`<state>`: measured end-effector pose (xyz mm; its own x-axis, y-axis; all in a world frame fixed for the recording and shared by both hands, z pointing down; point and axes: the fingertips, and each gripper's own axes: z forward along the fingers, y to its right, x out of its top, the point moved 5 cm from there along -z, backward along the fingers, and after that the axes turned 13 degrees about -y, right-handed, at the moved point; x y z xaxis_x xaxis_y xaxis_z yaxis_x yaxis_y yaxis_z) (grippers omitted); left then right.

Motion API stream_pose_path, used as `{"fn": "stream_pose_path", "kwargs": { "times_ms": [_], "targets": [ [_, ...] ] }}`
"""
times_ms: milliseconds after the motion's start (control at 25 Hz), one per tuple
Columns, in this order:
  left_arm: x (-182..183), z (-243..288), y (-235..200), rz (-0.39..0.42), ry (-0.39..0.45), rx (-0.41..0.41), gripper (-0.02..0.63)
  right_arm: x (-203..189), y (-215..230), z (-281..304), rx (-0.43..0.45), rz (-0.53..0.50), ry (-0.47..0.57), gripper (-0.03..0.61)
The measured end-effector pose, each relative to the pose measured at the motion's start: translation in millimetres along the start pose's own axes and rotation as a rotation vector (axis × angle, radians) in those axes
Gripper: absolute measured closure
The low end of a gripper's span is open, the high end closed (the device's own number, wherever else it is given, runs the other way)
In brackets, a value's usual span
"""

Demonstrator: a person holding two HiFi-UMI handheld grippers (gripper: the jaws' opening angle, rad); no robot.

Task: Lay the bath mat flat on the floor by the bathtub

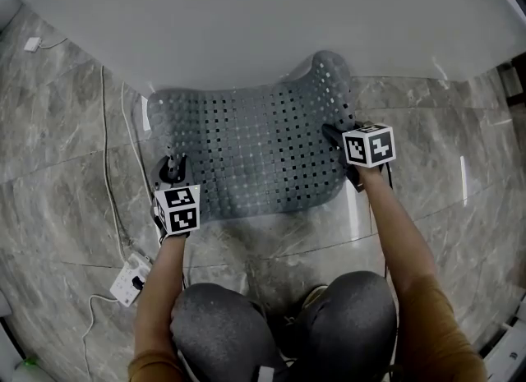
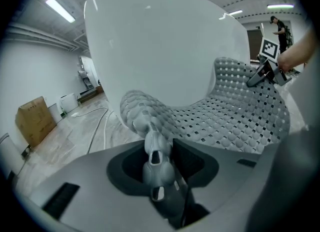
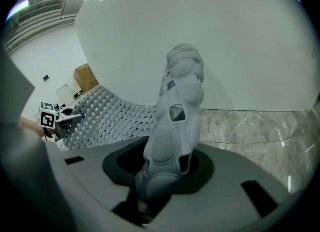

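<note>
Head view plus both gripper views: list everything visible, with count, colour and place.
bath mat: one, grey, perforated, on the floor against the bathtub, far right corner curled up
bathtub: one, white, top of head view
floor: grey marbled tiles
power strip: one, white, floor, lower left
cables: at least two, white, left of the mat
cardboard box: one, brown, left background
bystander: one, dark clothes, far background
left tool: mat's near left edge between its jaws
right tool: mat's right edge between its jaws
knees: two, grey trousers, bottom
</note>
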<state>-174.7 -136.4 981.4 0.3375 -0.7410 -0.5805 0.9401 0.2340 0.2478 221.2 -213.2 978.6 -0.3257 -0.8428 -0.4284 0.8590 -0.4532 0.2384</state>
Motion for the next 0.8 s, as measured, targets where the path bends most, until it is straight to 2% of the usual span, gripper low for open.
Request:
{"fn": "stream_pose_path", "kwargs": {
  "times_ms": [200,400,520,640,680,800],
  "targets": [
    [-0.8,-0.8,-6.3,0.007,0.002,0.004,0.458,2.2,1.5,-3.0,-0.077,-0.052,-0.017,0.392],
    [-7.9,0.8,-14.6,0.016,-0.001,0.048,0.402,2.3,6.5,-7.3,-0.153,-0.108,-0.04,0.337],
    [-10.3,2.6,-19.3,0.009,-0.011,0.055,0.375,-2.0,13.6,-11.6,-0.188,-0.081,-0.047,0.31],
    [-9.6,3.0,-24.1,0.059,-0.001,0.097,0.34,-9.7,18.3,-16.0,-0.217,-0.049,-0.054,0.29],
    [-9.0,3.1,-28.2,0.073,0.006,0.118,0.303,-12.3,19.7,-17.3,-0.228,-0.035,-0.056,0.281],
    [-10.7,3.8,-42.5,0.038,0.006,0.141,0.296,-20.3,26.5,-19.8,-0.246,0.018,-0.06,0.266]
  ]
}}
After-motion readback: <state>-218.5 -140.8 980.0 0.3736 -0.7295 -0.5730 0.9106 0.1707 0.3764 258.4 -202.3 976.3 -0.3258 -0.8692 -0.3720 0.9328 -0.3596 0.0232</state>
